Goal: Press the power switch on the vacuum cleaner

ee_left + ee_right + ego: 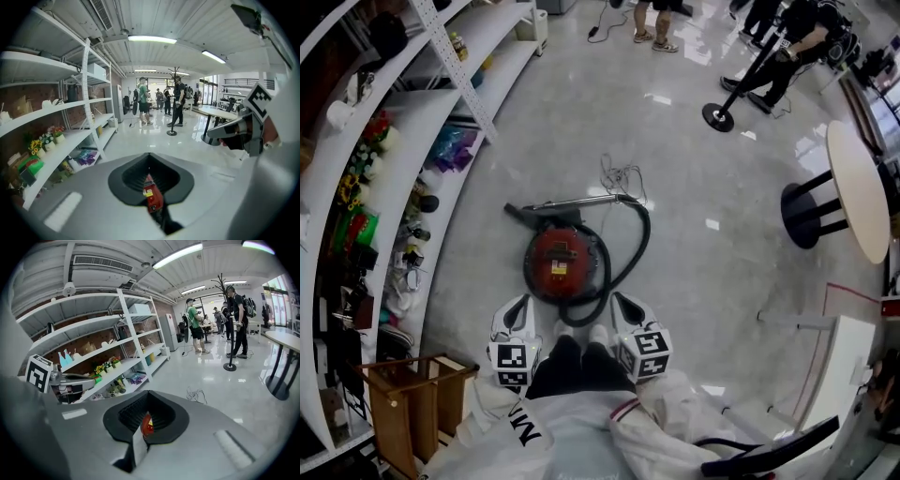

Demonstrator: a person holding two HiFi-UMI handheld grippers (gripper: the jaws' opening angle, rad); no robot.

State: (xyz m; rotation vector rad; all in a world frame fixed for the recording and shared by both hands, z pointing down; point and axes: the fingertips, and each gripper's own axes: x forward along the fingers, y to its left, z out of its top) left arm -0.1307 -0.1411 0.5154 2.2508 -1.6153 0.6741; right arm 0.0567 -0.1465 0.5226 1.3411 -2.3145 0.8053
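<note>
- A round red canister vacuum cleaner (563,262) with a looped black hose (632,251) stands on the glossy grey floor (703,178), beside white shelving (441,187).
- The left gripper (522,302) and right gripper (620,300) point at it from the person's side, flanking the shoes and not touching it.
- Both pairs of jaws are pressed together, holding nothing.

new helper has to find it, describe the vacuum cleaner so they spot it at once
Start from the long white shelving along the left of the glossy grey floor. On the floor beside it, just ahead of the person's feet, sits the vacuum cleaner. It is the only round red canister there, with a thick black hose looping around its right side.
</note>
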